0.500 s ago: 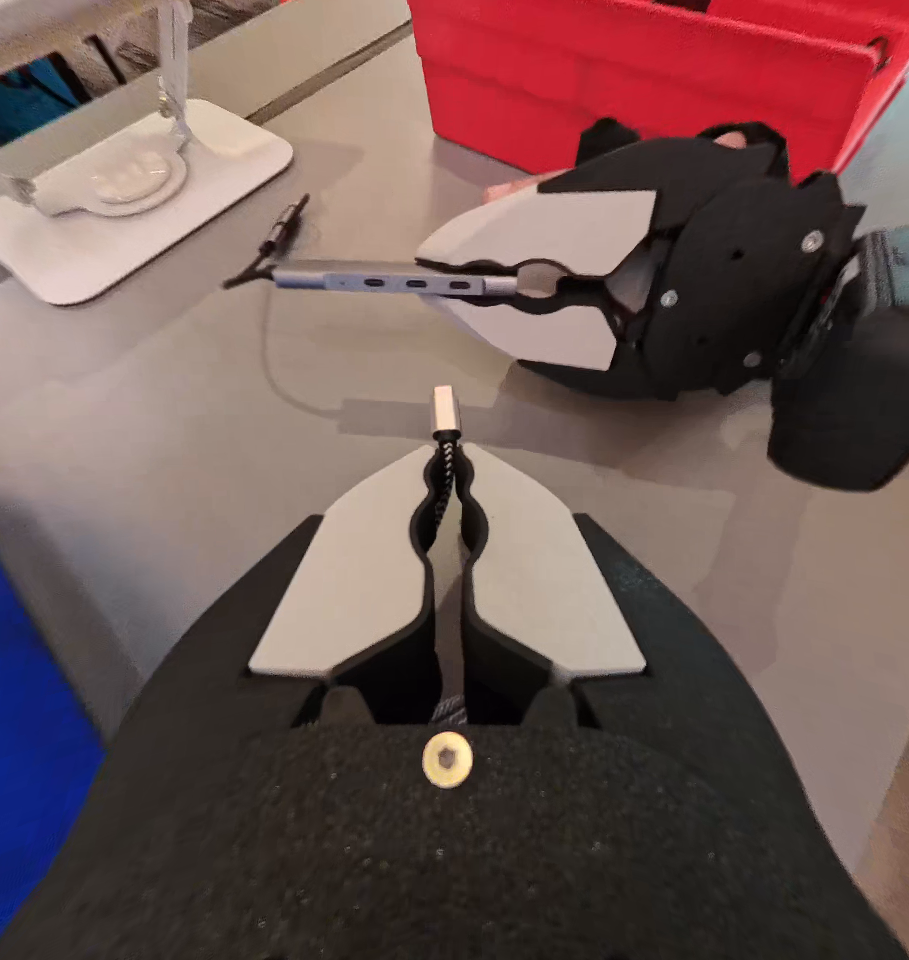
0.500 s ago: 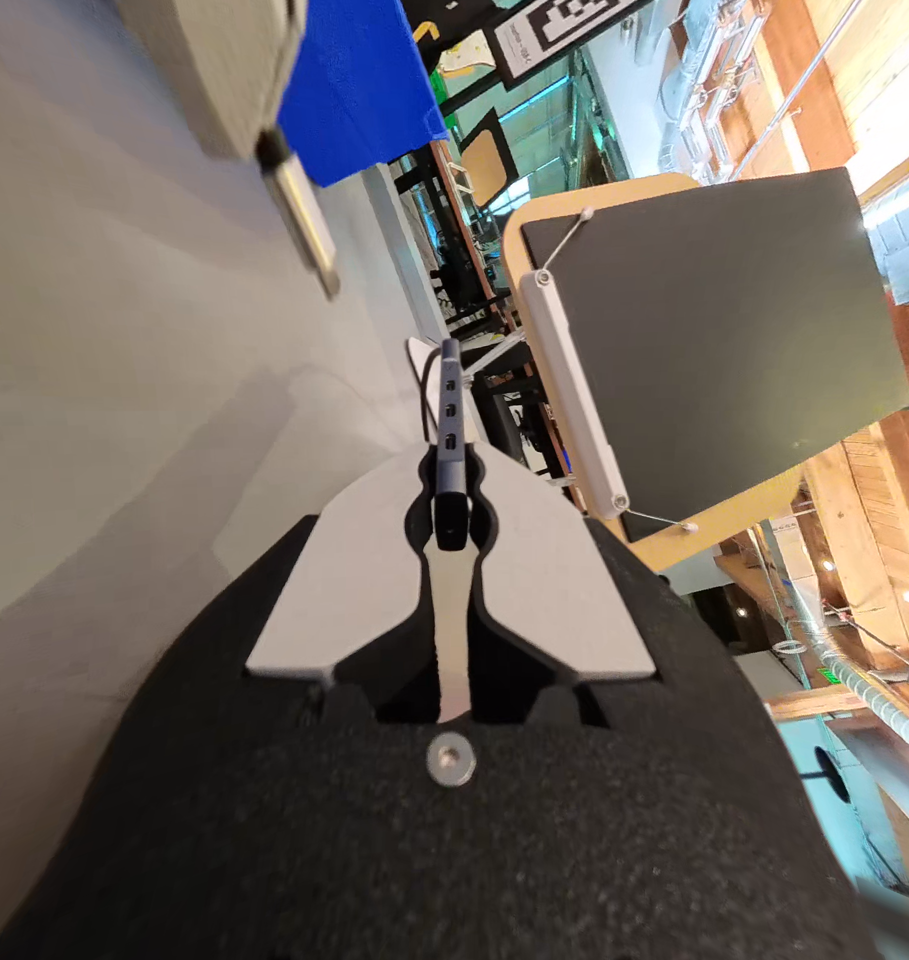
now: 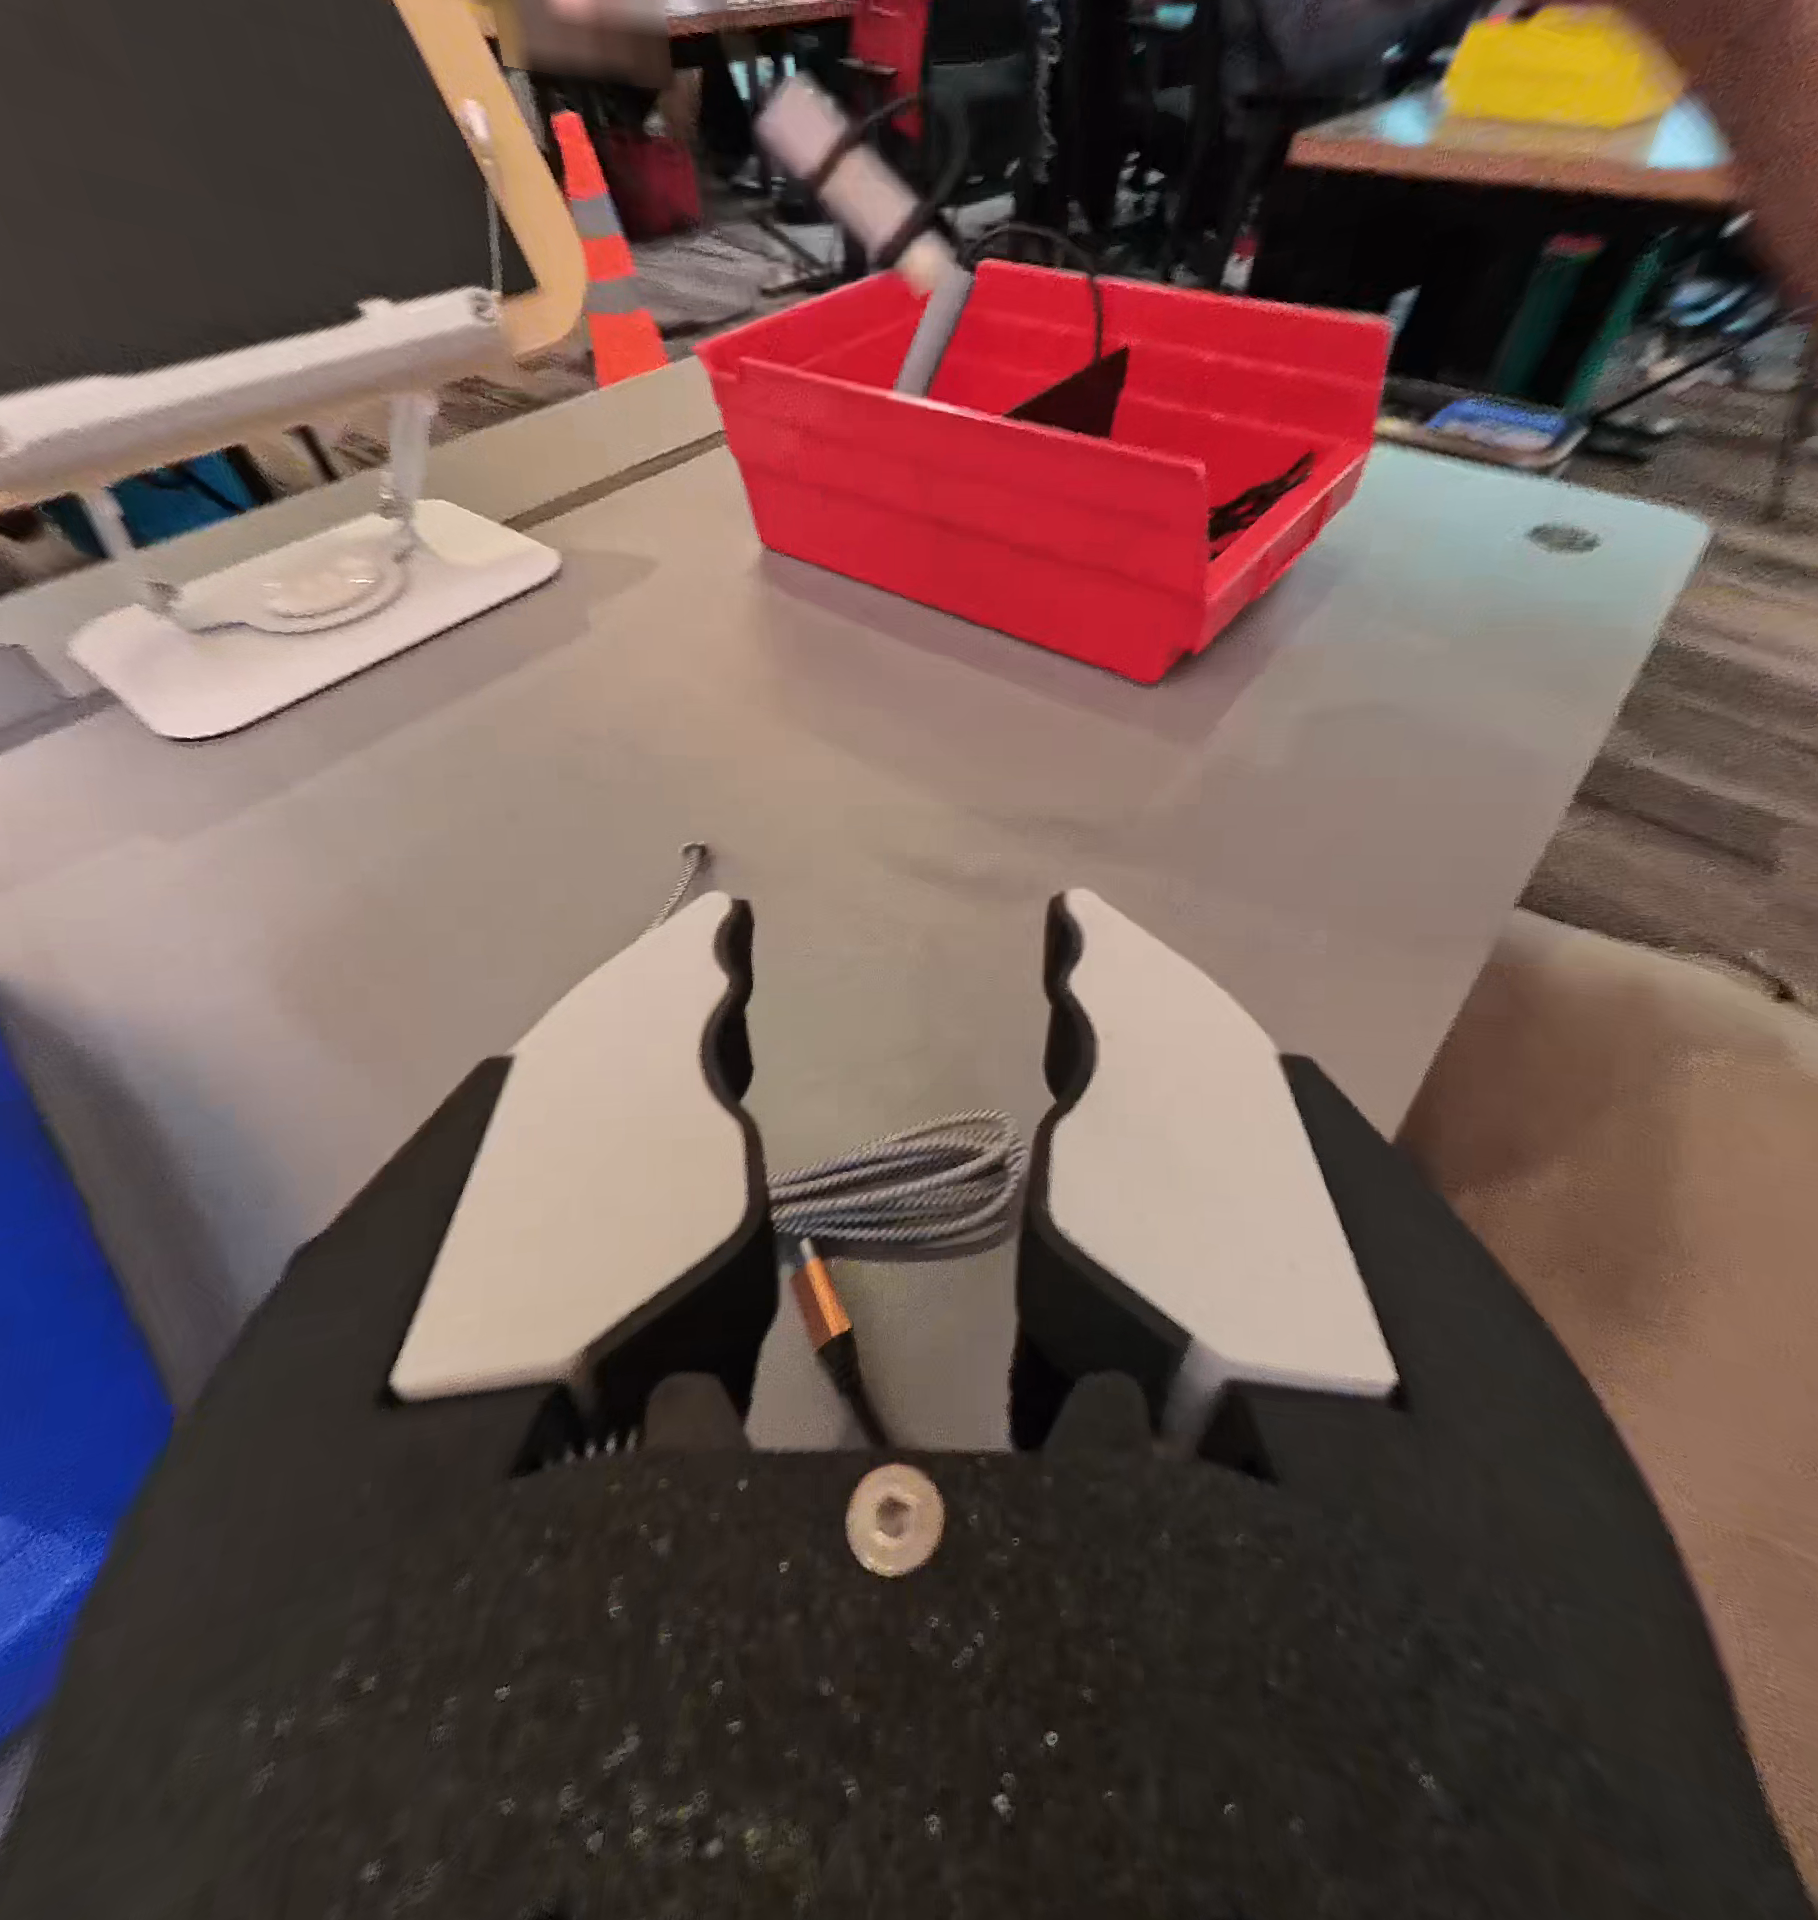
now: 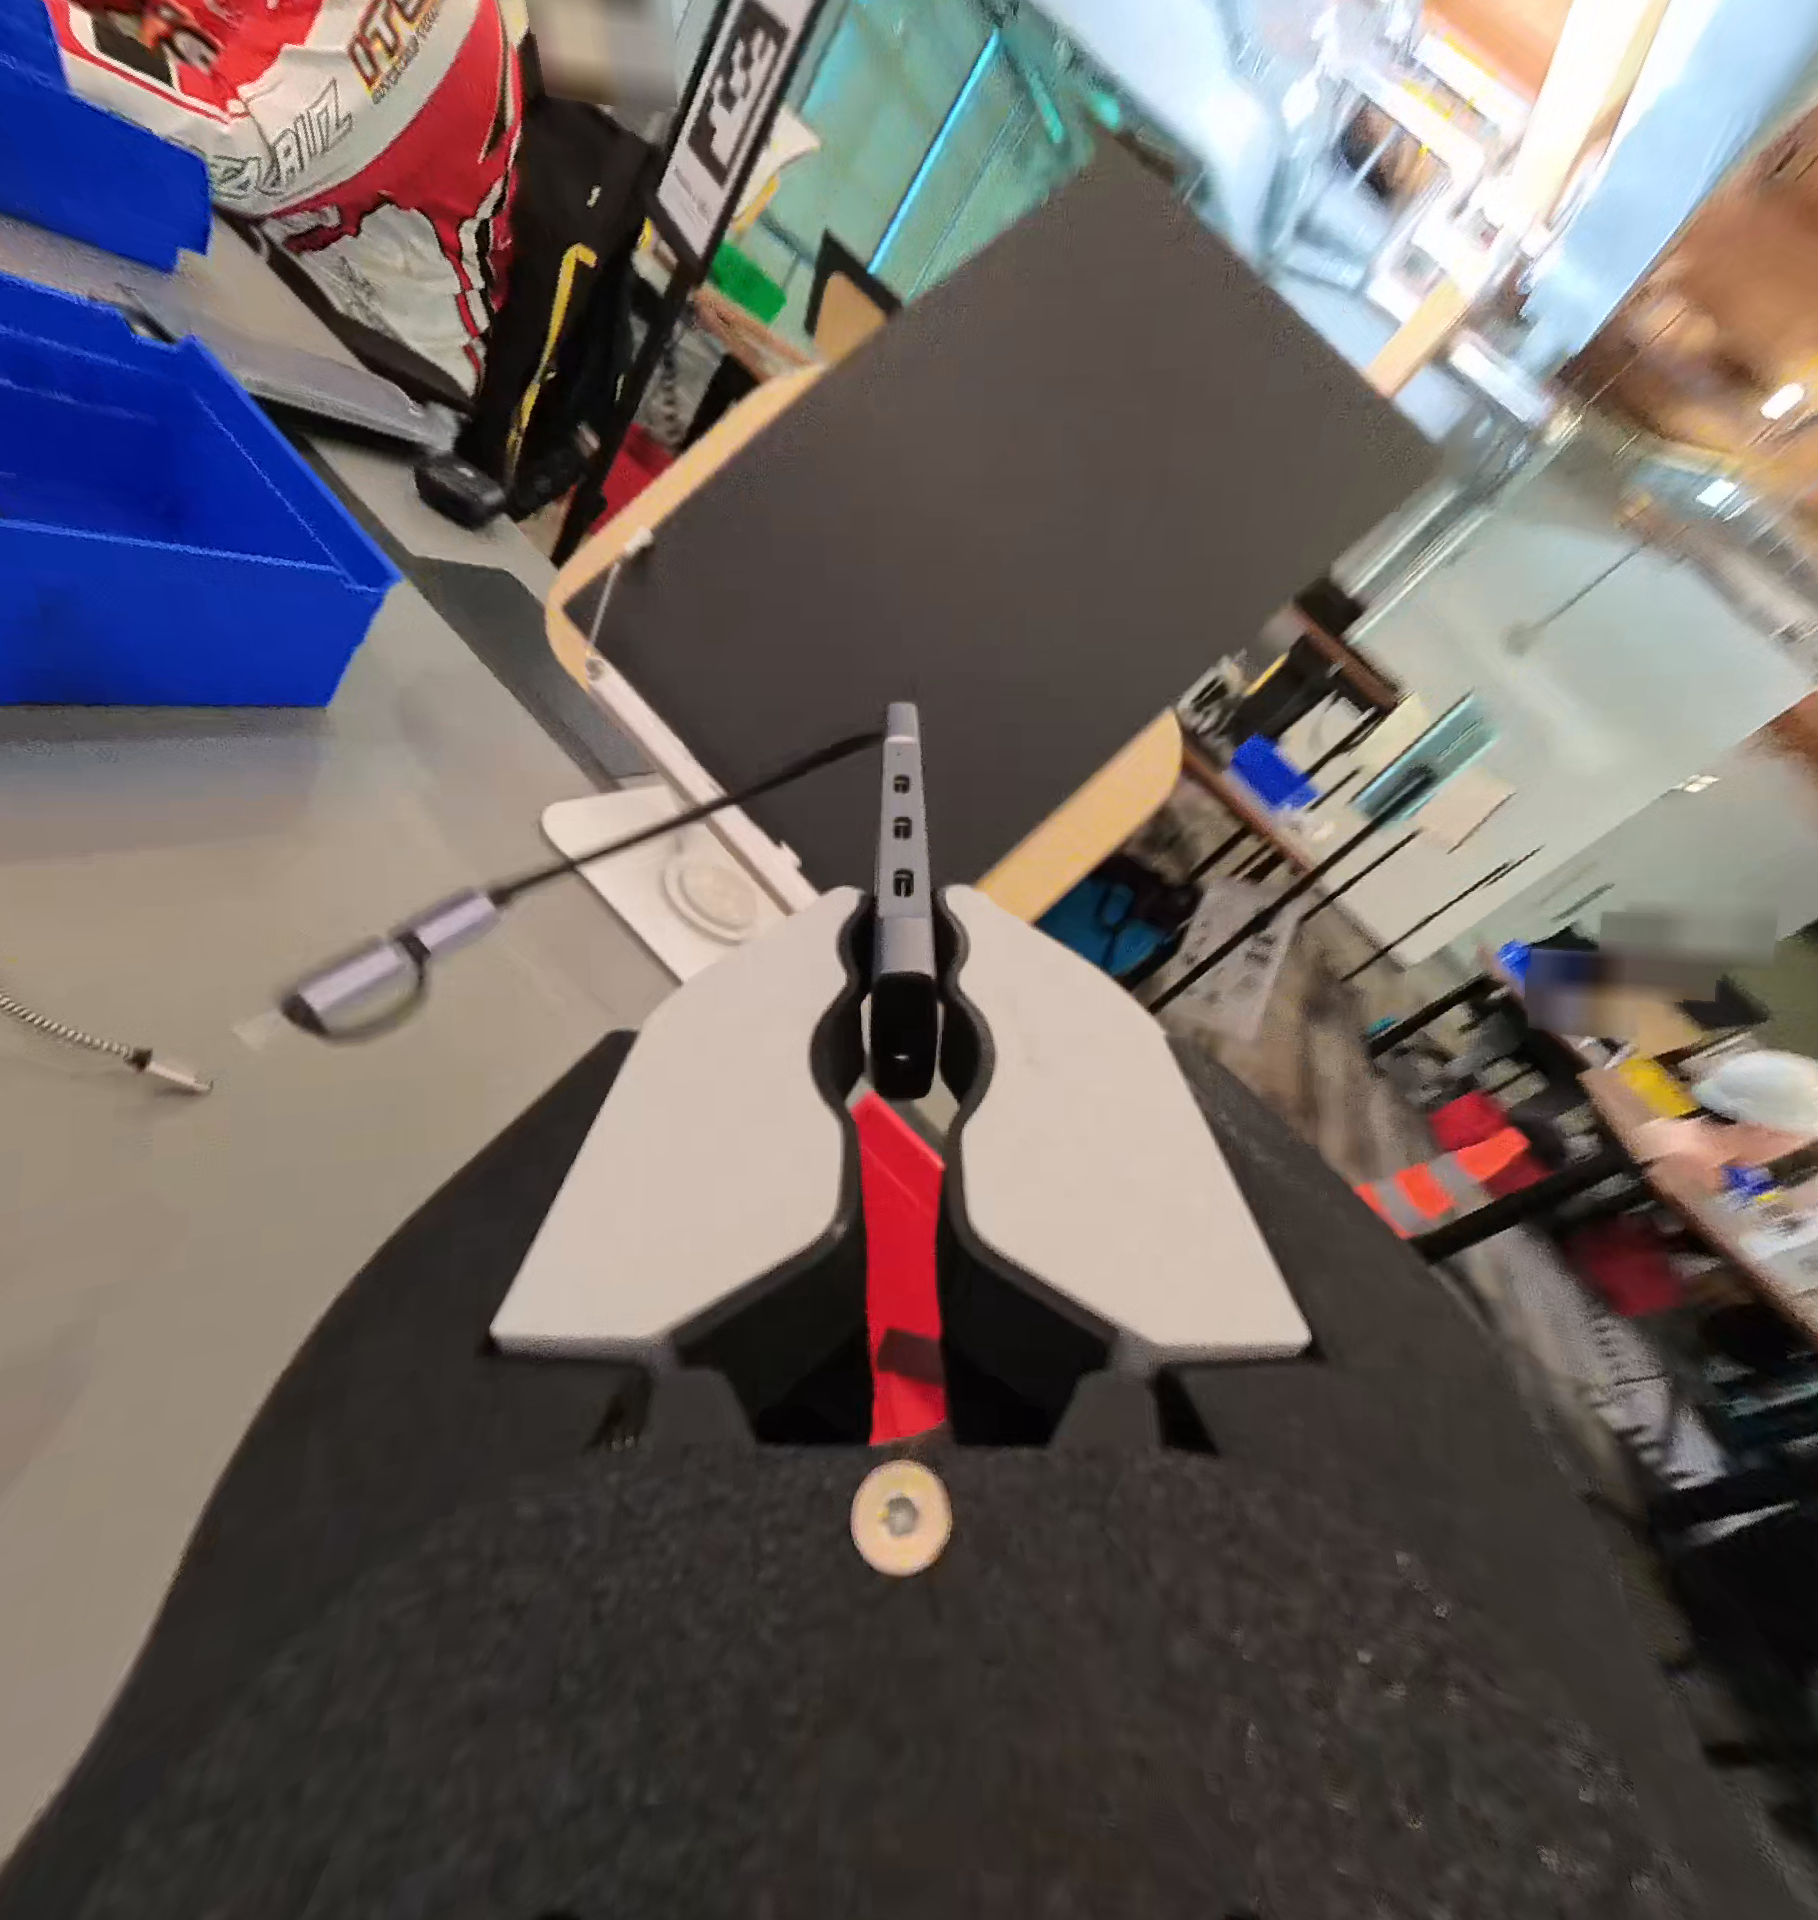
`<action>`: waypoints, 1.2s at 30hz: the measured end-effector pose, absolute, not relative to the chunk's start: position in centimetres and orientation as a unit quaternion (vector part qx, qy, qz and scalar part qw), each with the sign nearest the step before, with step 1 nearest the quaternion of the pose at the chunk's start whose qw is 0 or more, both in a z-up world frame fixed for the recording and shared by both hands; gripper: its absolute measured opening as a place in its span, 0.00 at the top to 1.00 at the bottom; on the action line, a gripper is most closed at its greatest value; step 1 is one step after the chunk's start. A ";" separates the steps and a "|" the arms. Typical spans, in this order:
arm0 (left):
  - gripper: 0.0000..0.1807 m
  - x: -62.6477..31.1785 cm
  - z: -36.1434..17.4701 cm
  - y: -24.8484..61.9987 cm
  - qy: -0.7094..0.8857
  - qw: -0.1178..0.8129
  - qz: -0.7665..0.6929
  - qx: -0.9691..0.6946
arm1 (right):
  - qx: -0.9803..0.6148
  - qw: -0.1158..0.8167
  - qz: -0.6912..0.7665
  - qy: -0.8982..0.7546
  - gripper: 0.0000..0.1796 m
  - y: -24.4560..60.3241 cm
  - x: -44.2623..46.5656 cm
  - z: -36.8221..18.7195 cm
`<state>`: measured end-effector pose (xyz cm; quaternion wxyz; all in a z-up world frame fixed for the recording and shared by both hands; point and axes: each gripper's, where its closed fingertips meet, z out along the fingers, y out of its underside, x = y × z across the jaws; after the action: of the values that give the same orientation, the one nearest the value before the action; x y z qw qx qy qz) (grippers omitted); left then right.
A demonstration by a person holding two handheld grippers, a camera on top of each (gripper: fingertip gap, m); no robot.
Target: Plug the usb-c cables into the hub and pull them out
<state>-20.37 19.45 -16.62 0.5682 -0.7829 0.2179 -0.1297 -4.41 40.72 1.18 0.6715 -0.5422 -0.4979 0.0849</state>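
The left gripper (image 3: 897, 914) hangs over the grey tabletop (image 3: 884, 748), jaws wide apart and empty, a coiled braided cable (image 3: 900, 1184) lying beneath. The right gripper (image 4: 903, 914) has its jaws clamped on the slim hub (image 4: 903, 831), its 3 ports showing, held up off the tabletop.

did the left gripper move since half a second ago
Yes. The left gripper pulled back from the red bin, which now sits farther off, and it let go of the braided cable.

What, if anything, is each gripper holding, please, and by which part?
Right gripper clamps the slim grey metal hub by its near end; left gripper is open, empty.
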 end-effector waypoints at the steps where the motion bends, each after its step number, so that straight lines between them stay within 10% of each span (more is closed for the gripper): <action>1: 0.75 -20.8 -17.0 19.6 0.221 0.572 -0.105 -0.783 | -0.554 0.664 0.101 -0.491 0.95 42.0 -2.6 2.0; 14: 0.79 -21.4 -20.3 21.3 0.210 0.543 -0.131 -0.802 | -0.833 0.239 0.245 -0.434 0.94 54.3 1.7 -17.7; 23: 0.77 -23.8 -20.0 20.2 0.194 0.561 -0.110 -0.797 | -0.841 0.285 -0.015 -0.459 0.70 58.0 4.1 -16.3; 29: 0.78 -28.3 -17.5 18.6 0.108 0.602 -0.084 -0.787 | -0.743 0.415 0.153 -0.502 0.71 41.1 -5.9 -9.1; 36: 0.78 -32.3 -20.3 13.7 -0.006 0.568 -0.085 -0.819 | -0.695 0.256 0.352 -0.572 0.71 19.5 -20.9 -21.3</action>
<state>-32.26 13.66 -20.26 0.5678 -0.8188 -0.0061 -0.0847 -20.87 19.54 -21.27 0.2559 -0.6952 -0.5722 0.3518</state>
